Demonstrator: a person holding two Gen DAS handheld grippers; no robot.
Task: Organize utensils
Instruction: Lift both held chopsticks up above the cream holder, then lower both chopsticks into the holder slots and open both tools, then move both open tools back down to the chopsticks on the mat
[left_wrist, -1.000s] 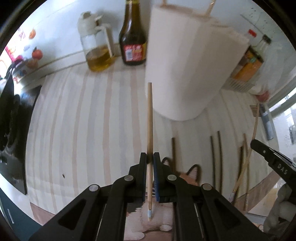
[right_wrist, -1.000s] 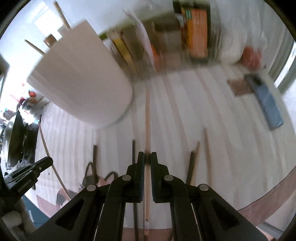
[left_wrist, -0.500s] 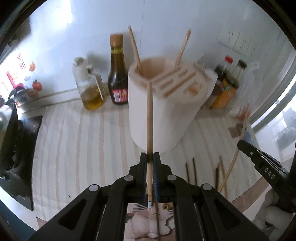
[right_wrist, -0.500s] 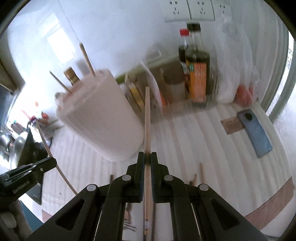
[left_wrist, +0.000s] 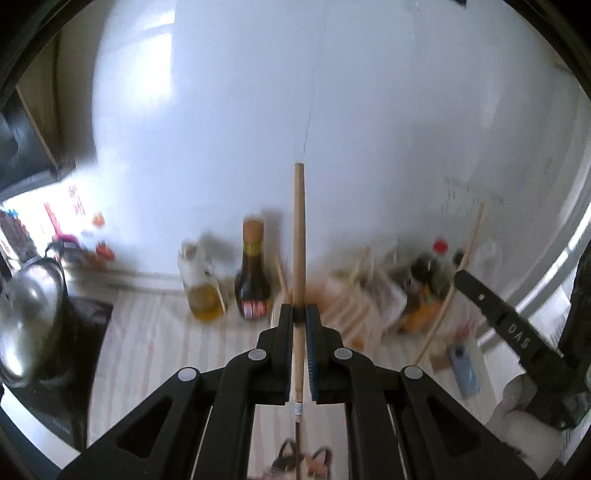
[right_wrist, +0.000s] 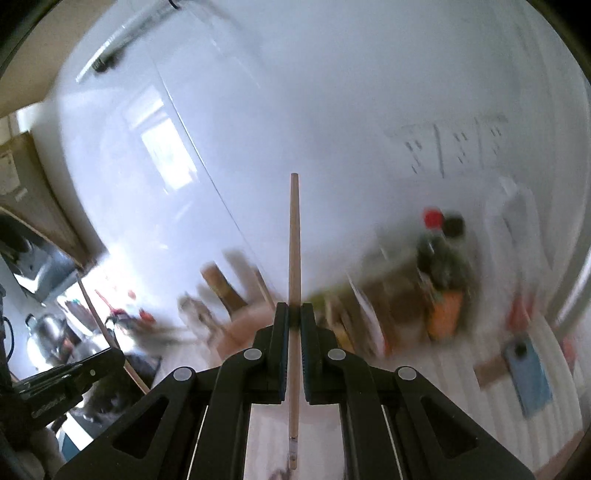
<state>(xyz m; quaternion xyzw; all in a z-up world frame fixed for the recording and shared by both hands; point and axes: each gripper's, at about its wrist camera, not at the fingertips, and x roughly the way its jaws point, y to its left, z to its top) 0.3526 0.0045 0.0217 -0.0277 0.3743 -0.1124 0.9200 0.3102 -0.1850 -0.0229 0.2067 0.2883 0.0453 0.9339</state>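
Left gripper (left_wrist: 299, 314): its fingers are clamped on a wooden chopstick (left_wrist: 299, 236), which runs straight out past the fingertips and back between the fingers to a pale banded end near the camera.
Right gripper (right_wrist: 294, 312): its fingers are clamped on a second chopstick (right_wrist: 294, 240), held the same way, long end forward, thin end trailing back between the fingers.
Ahead of the left fingers: a dark sauce bottle (left_wrist: 252, 280) stands just left of the chopstick line, with an oil jug (left_wrist: 201, 286) beside it further left, both on the striped counter (left_wrist: 147, 332) against the white wall (left_wrist: 258, 110).
Right of the left fingers: a blurred pale utensil holder (left_wrist: 354, 299) with sticks poking out of it; beyond it a cluster of bottles, too smeared to tell apart.
Far left of the left fingers: a steel kettle (left_wrist: 29, 314) on a dark stove.
Far right in the left view: the right gripper (left_wrist: 458, 275) appears from the side with its chopstick slanting up.
Right of the right fingers: a blue phone (right_wrist: 528, 373) lies flat on the counter.
Left of the right fingers: the left gripper (right_wrist: 120, 356) enters from the lower edge, its chopstick slanting across it.
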